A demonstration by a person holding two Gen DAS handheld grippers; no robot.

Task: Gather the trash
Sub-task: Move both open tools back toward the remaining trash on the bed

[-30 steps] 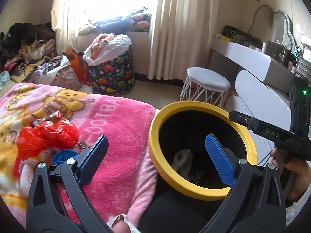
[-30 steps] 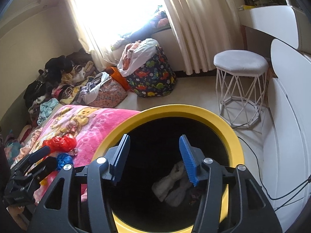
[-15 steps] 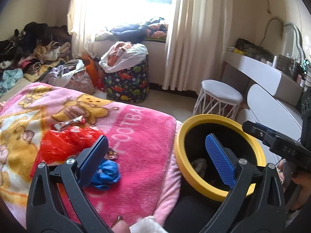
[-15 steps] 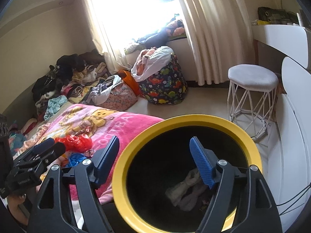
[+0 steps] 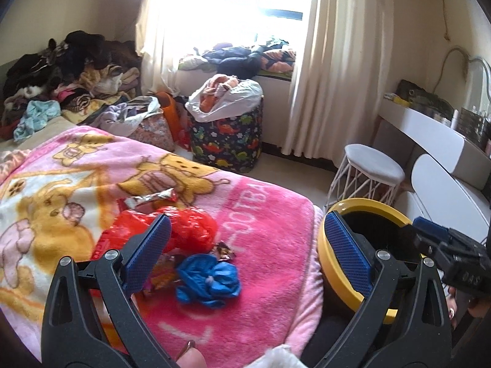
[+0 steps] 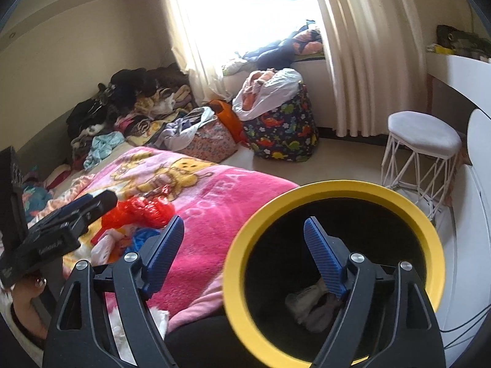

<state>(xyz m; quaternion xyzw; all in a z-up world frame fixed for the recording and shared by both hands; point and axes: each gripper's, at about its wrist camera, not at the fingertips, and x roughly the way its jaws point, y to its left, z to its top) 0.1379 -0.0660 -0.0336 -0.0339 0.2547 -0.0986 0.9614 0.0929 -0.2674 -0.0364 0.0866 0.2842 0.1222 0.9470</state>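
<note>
Trash lies on a pink cartoon blanket [image 5: 264,214]: a crumpled red plastic bag [image 5: 187,230], a crumpled blue glove [image 5: 208,280], a foil wrapper [image 5: 153,197] and small wrappers [image 5: 225,250]. My left gripper [image 5: 245,245] is open and empty, just above the blue glove. A black bin with a yellow rim [image 6: 334,188] stands at the bed's right edge, with crumpled paper [image 6: 310,306] inside. My right gripper [image 6: 245,251] is open and empty over the bin's near-left rim. The red bag [image 6: 141,210] also shows in the right wrist view.
A dinosaur-print hamper [image 5: 227,141] with a white bag stands under the window. Clothes are piled [image 5: 67,70] at the back left. A white stool [image 5: 371,167] and a white dresser [image 5: 445,171] stand at the right, close to the bin.
Both grippers have swung left, away from the bin and toward the trash on the blanket. The right gripper's jaws have opened wider. The left gripper stays open.
</note>
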